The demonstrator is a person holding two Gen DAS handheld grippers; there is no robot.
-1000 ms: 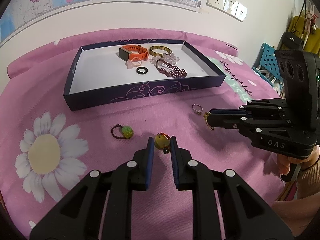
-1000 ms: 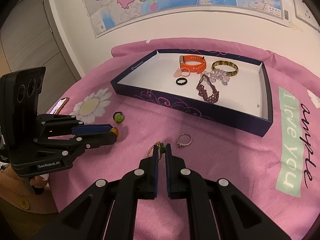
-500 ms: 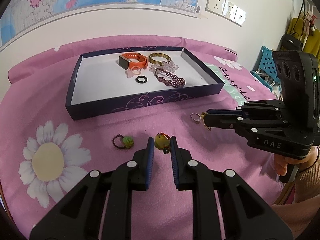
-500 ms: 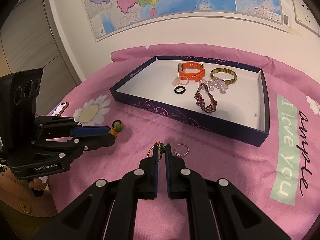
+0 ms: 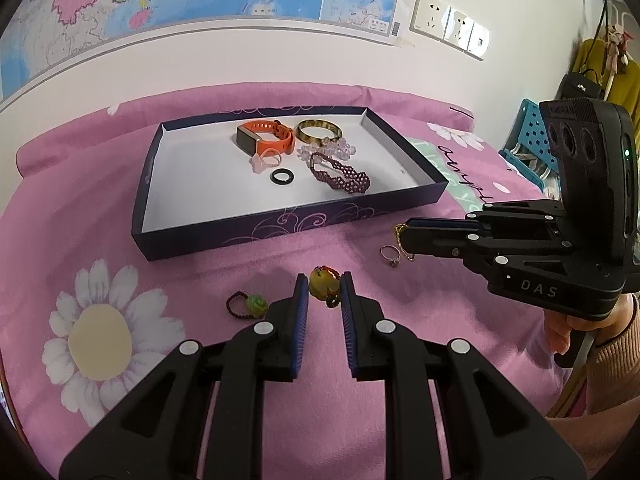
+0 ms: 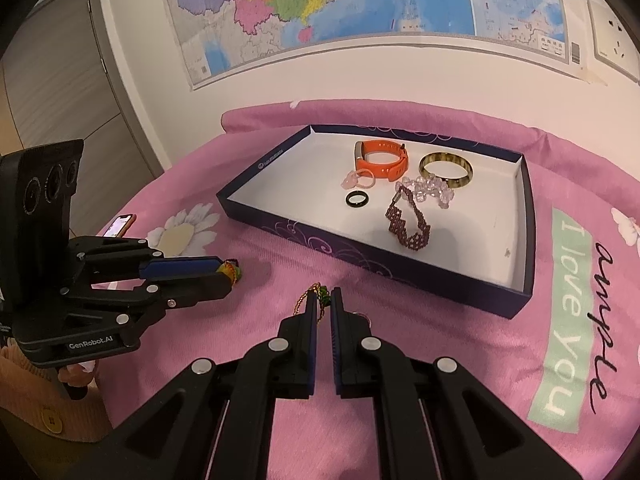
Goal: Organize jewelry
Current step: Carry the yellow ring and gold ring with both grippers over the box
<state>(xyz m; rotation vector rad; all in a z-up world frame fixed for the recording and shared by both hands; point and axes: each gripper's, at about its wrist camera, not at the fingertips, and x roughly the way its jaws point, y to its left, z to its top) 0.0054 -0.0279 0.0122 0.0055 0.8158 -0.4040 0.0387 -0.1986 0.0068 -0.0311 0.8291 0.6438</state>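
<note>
My left gripper [image 5: 323, 286] is shut on a yellow bead charm [image 5: 321, 283] with a dark beaded loop, just above the pink cloth. In the right wrist view the left gripper [image 6: 225, 272] shows from the side at the left. My right gripper [image 6: 324, 294] is shut on a thin gold chain [image 6: 308, 300] with a green bead. The left wrist view has the right gripper [image 5: 404, 234] with the gold chain [image 5: 400, 240] dangling from its tips. A dark purple tray [image 5: 280, 228] [image 6: 360, 260] lies beyond both, holding an orange watch [image 5: 262, 140], an amber bangle [image 5: 318, 130], bead bracelets and rings.
On the cloth lie a silver ring [image 5: 390, 254] and a green bead ring [image 5: 248, 304]. A phone [image 6: 120, 226] rests at the cloth's left edge. A person's hand [image 5: 568, 328] holds the right gripper. A blue stool [image 5: 532, 140] stands at the far right.
Both grips are unchanged. The tray and the loose rings have slid a little lower in both views, and the held pieces hang slightly clear of the cloth.
</note>
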